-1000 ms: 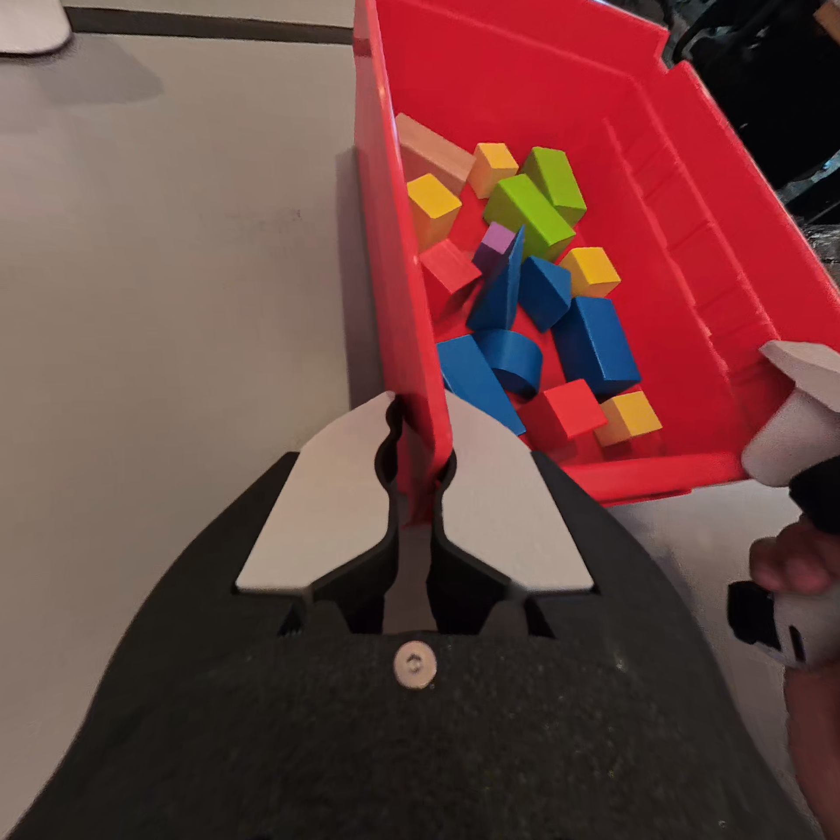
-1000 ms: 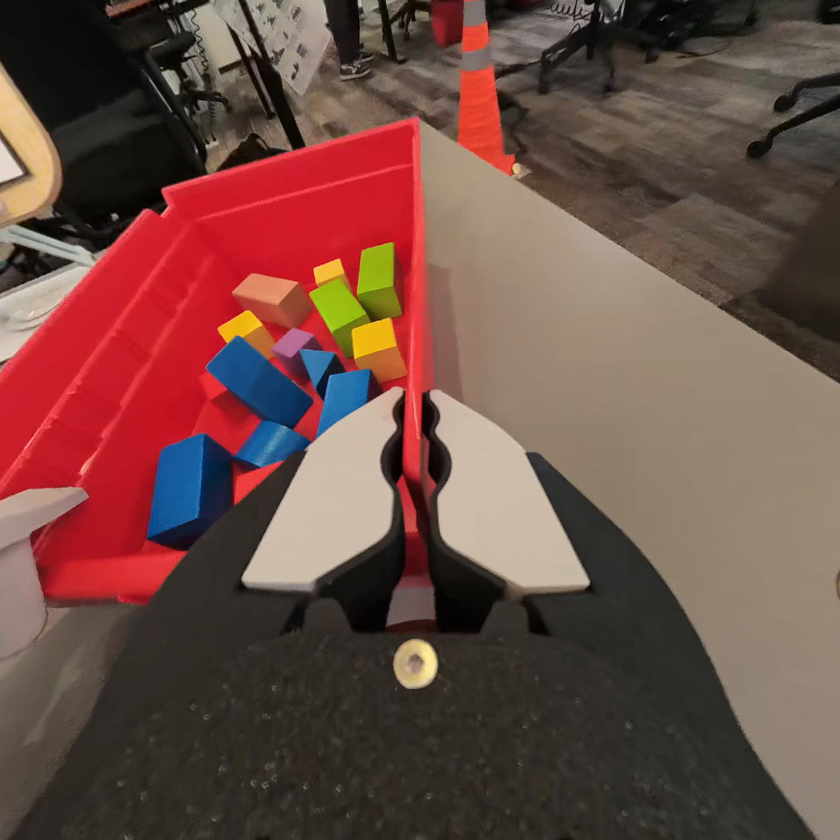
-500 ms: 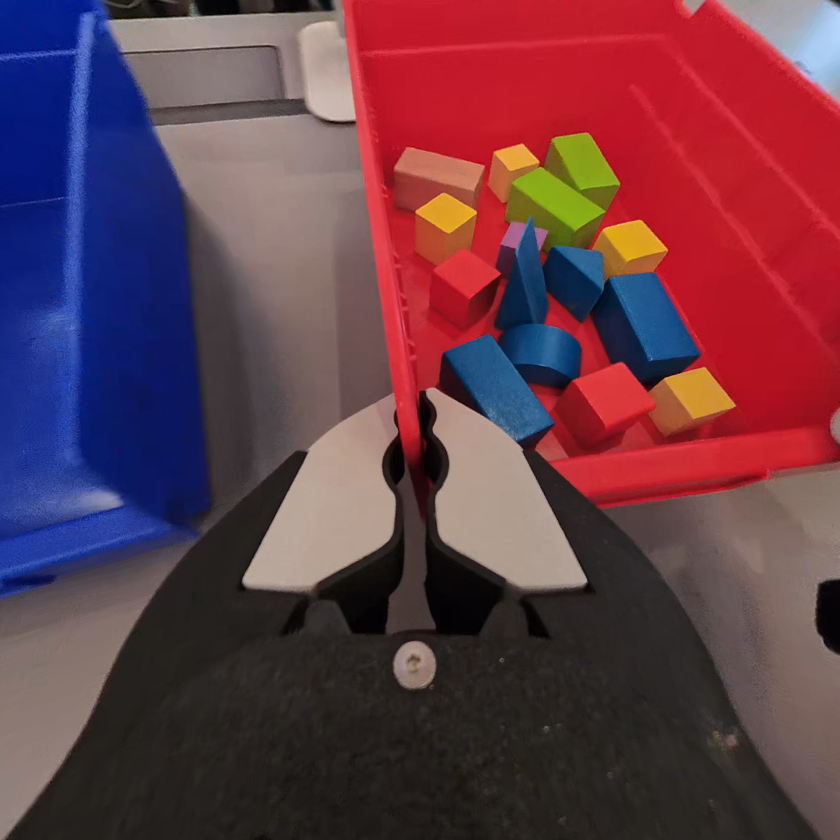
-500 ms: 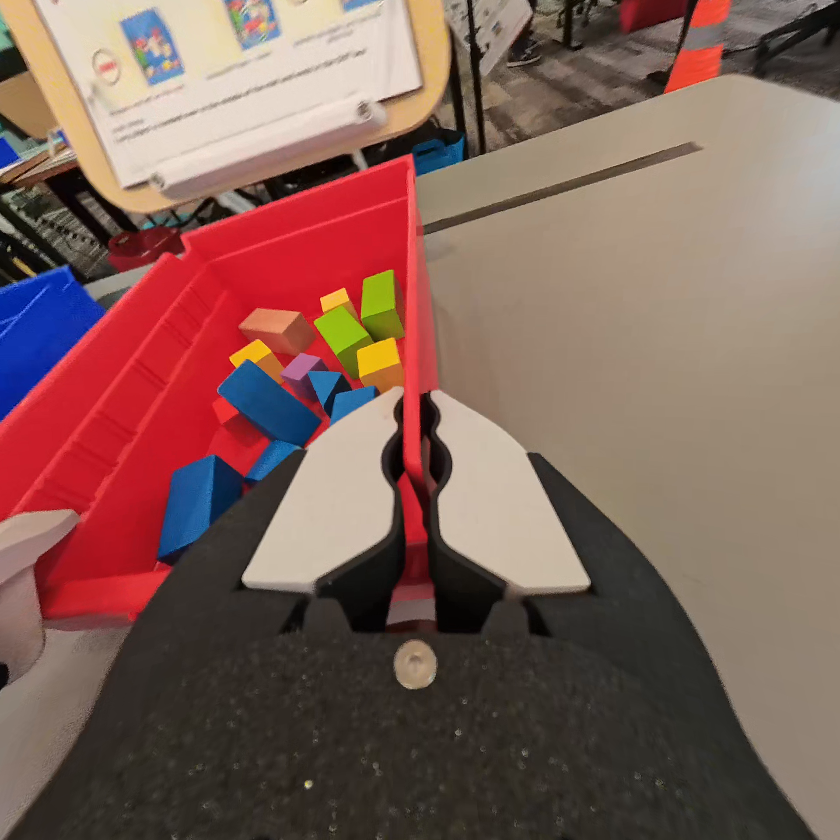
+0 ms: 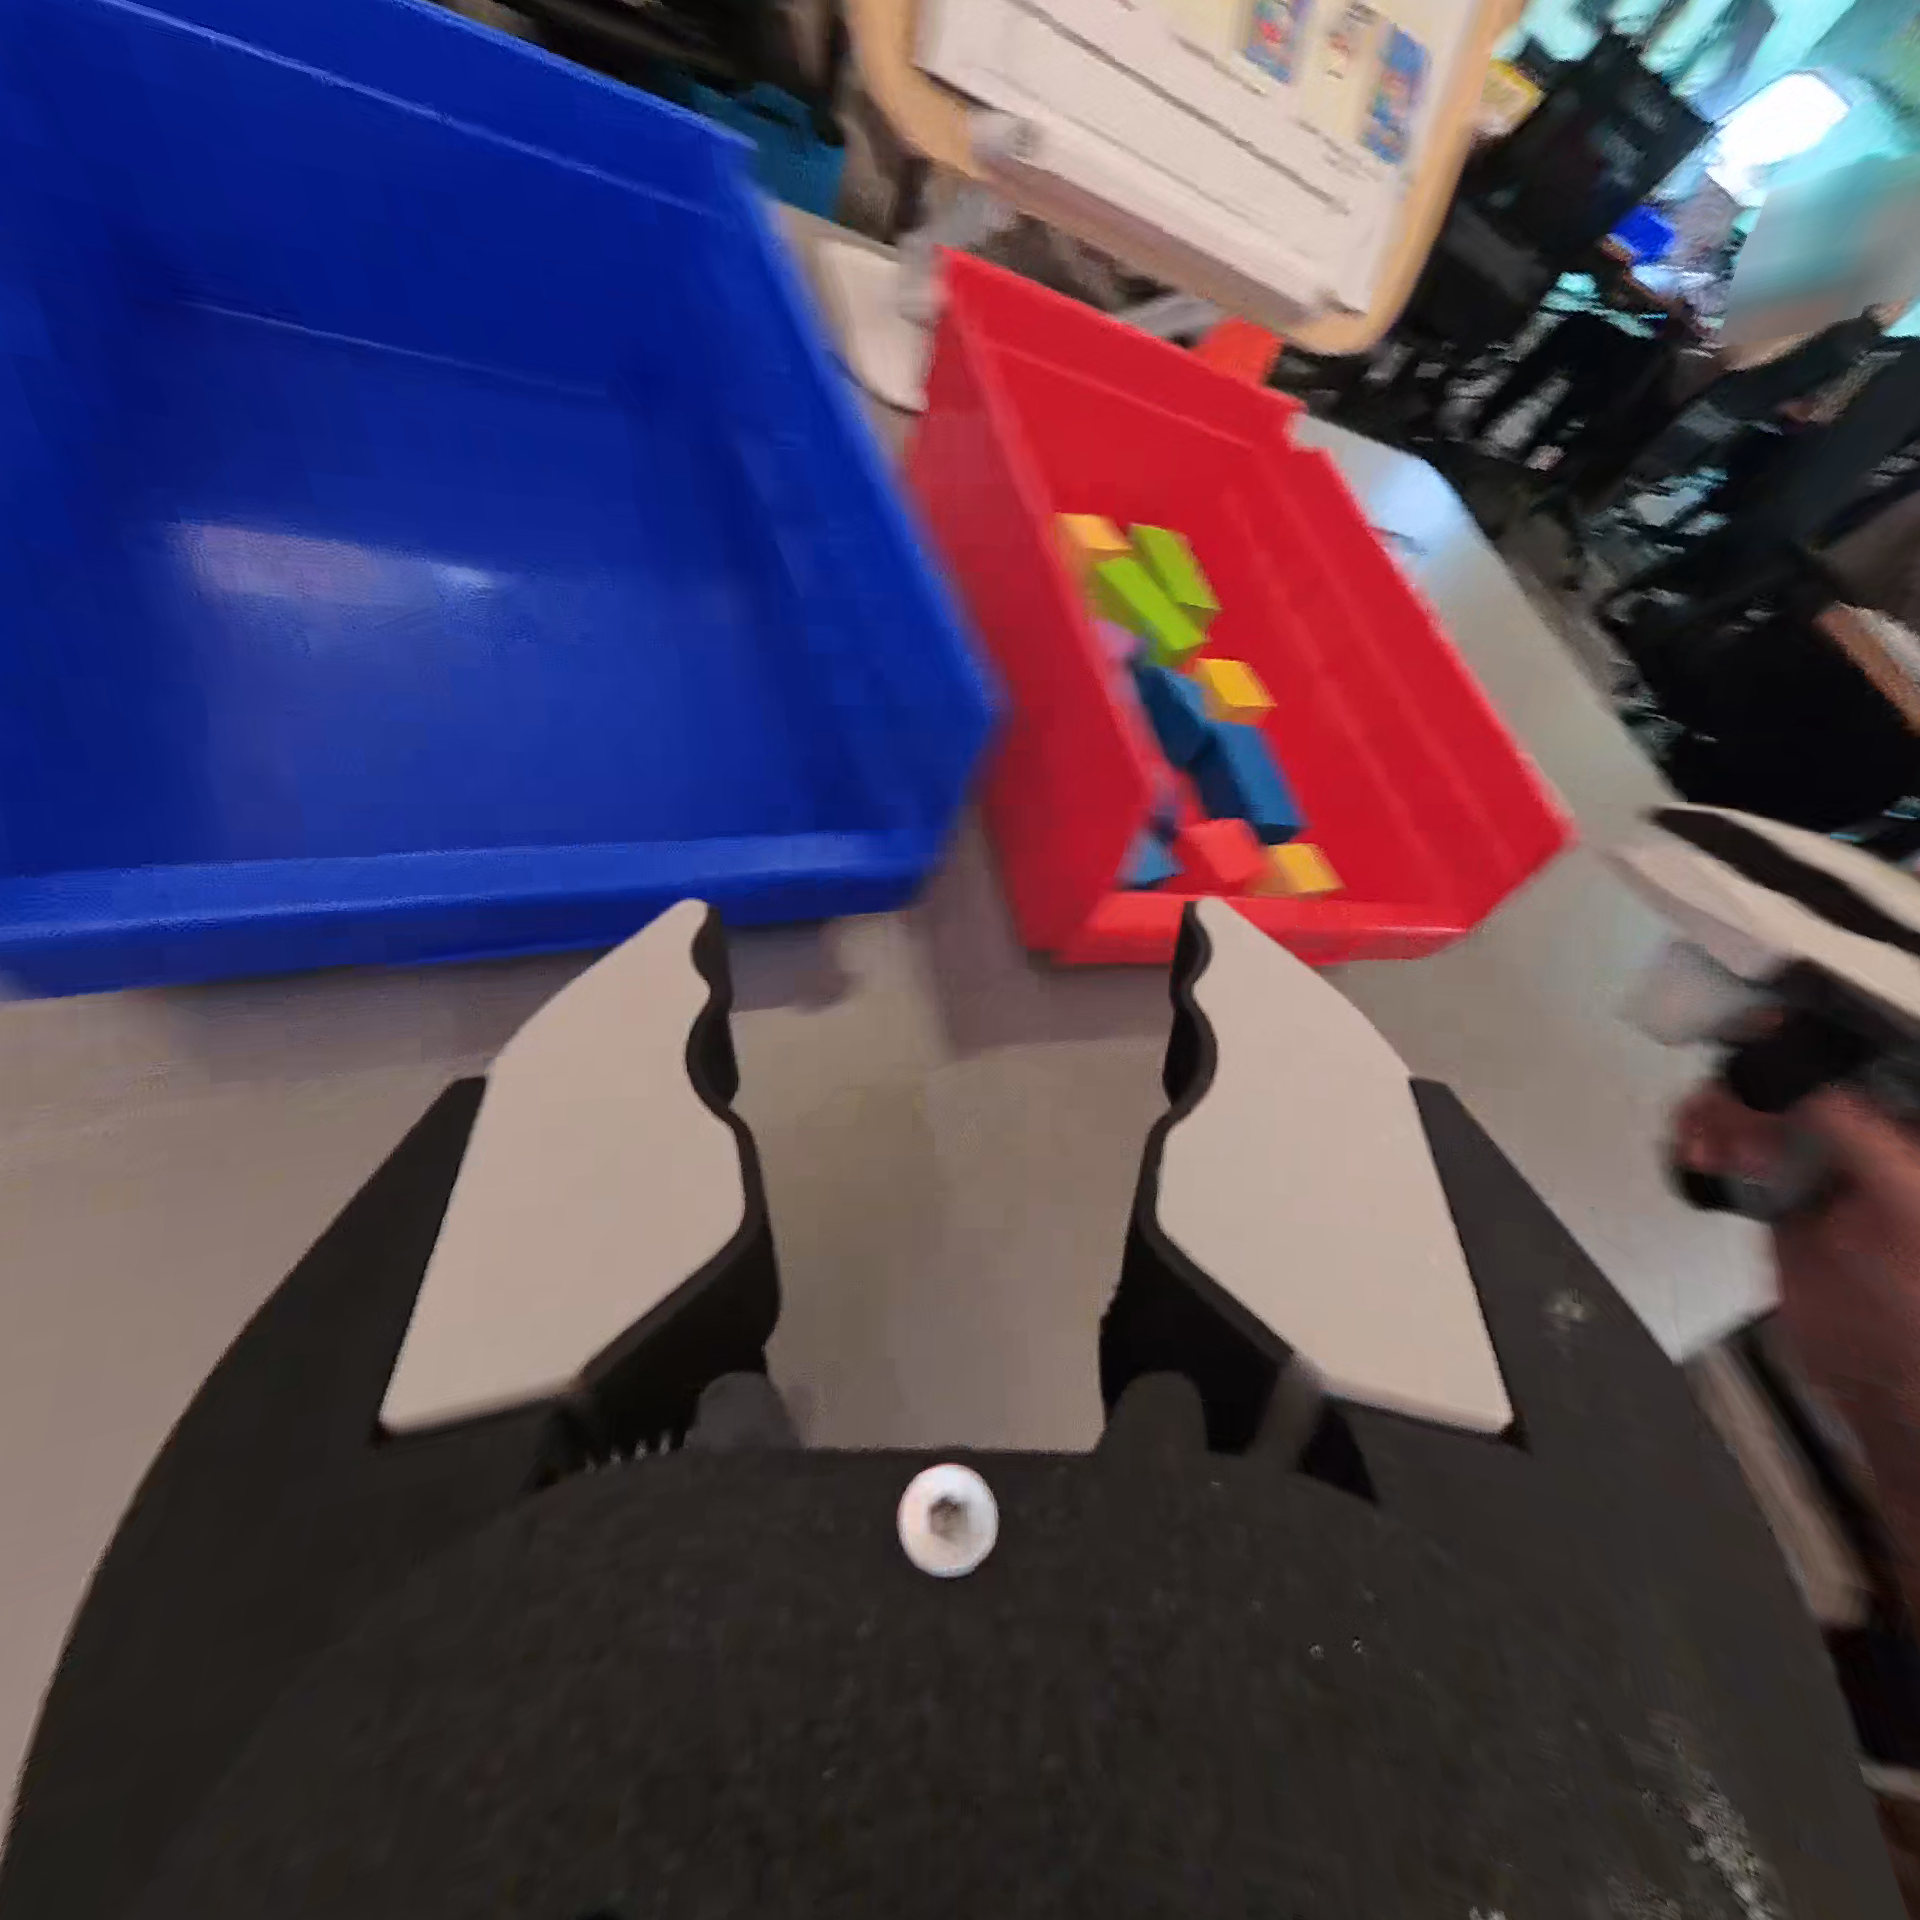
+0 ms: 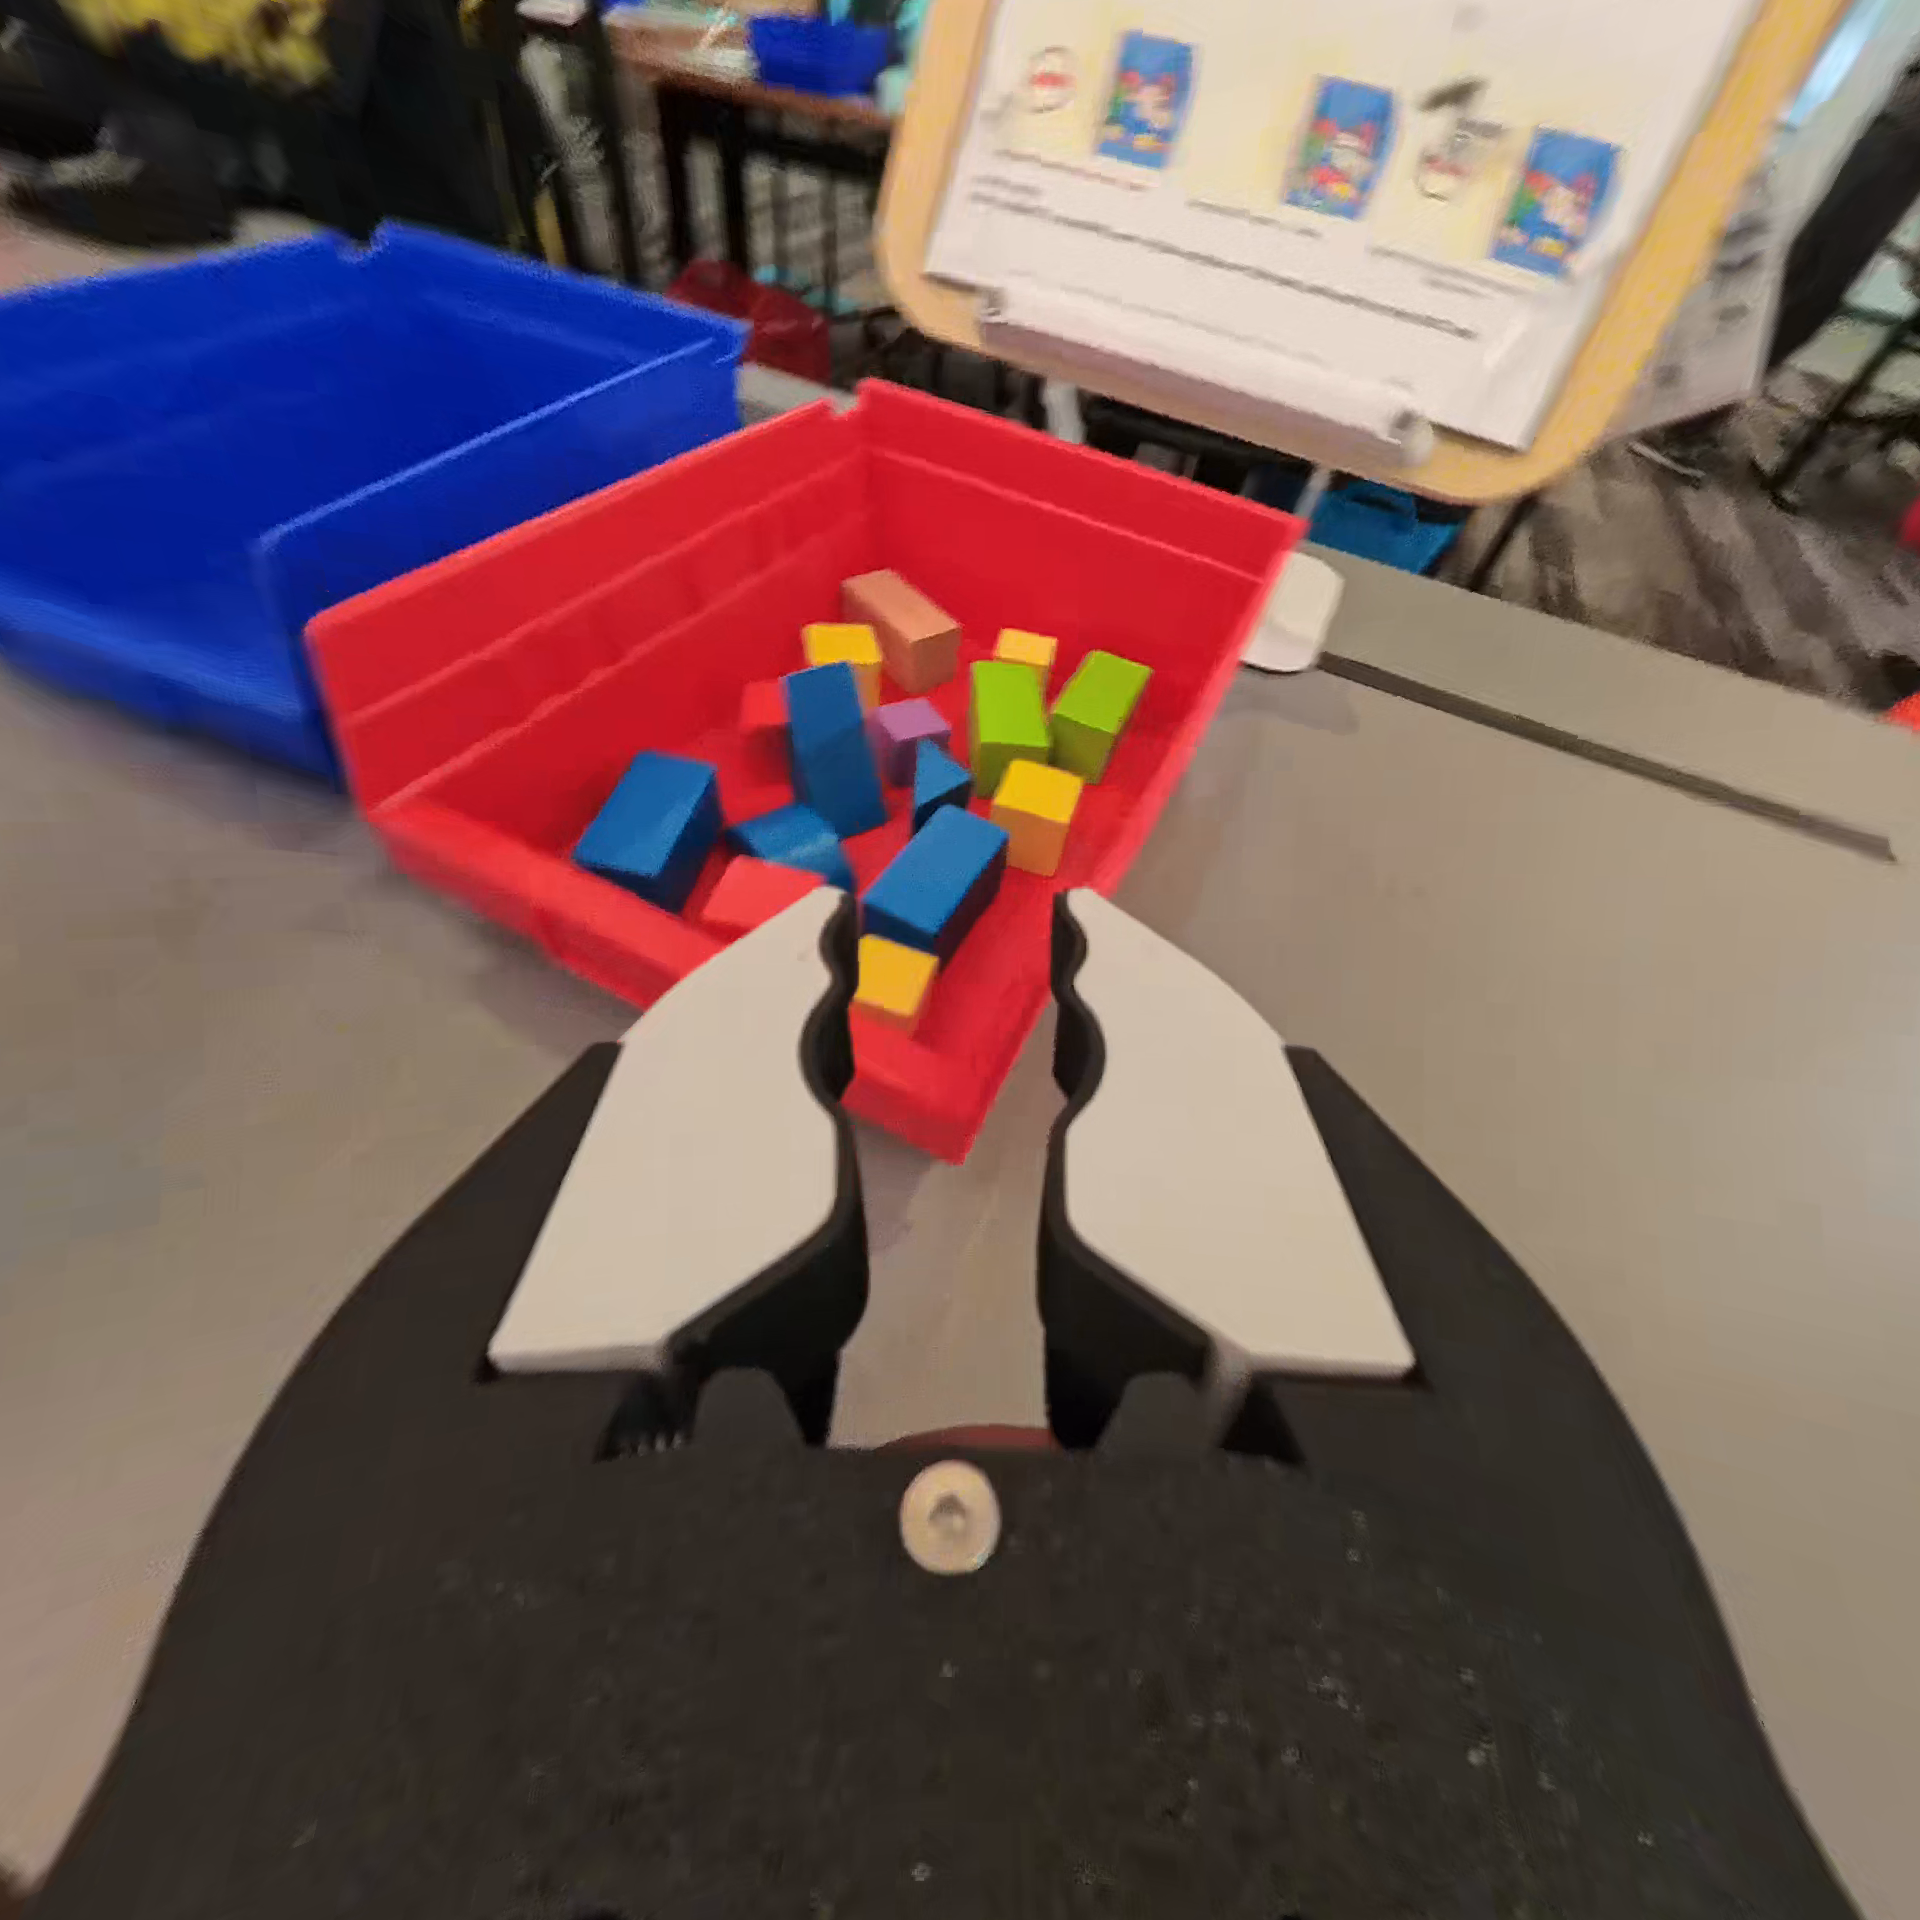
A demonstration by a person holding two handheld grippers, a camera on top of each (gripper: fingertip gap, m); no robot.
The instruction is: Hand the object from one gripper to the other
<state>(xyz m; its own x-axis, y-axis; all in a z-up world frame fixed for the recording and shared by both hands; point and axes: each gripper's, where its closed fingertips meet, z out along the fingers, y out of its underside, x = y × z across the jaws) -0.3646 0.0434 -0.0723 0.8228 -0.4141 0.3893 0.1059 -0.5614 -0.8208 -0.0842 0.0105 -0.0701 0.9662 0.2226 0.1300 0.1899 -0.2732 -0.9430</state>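
Both of your hand-held grippers have let go of the red bin's side walls, which they pinched half a second ago, and have pulled back off it; the bin now sits on the worktop ahead of you, just beside a blue bin.

Your right hand-held gripper is spread, holding nothing, and looks straight down onto the red bin's near corner. The blocks lie just beyond and slightly to the left of its fingertips. Your left hand-held gripper is spread wider, also with nothing in it, and the red bin lies ahead and to its right, with the blue bin ahead and to its left. So the right one is the nearer to the blocks and, in my judgement, should make the first pick.

The nearest sizeable piece to the right hand-held gripper is a blue block, its long axis running away and to the right; a small yellow cube lies closer still, between the fingertips in the picture.

Count: two bins, one red and one blue. In the red bin about sixteen blocks: six blue, four yellow or orange, two green, two red, one purple, one brown. The blue bin shows nothing inside. The left view is too blurred to check this count.
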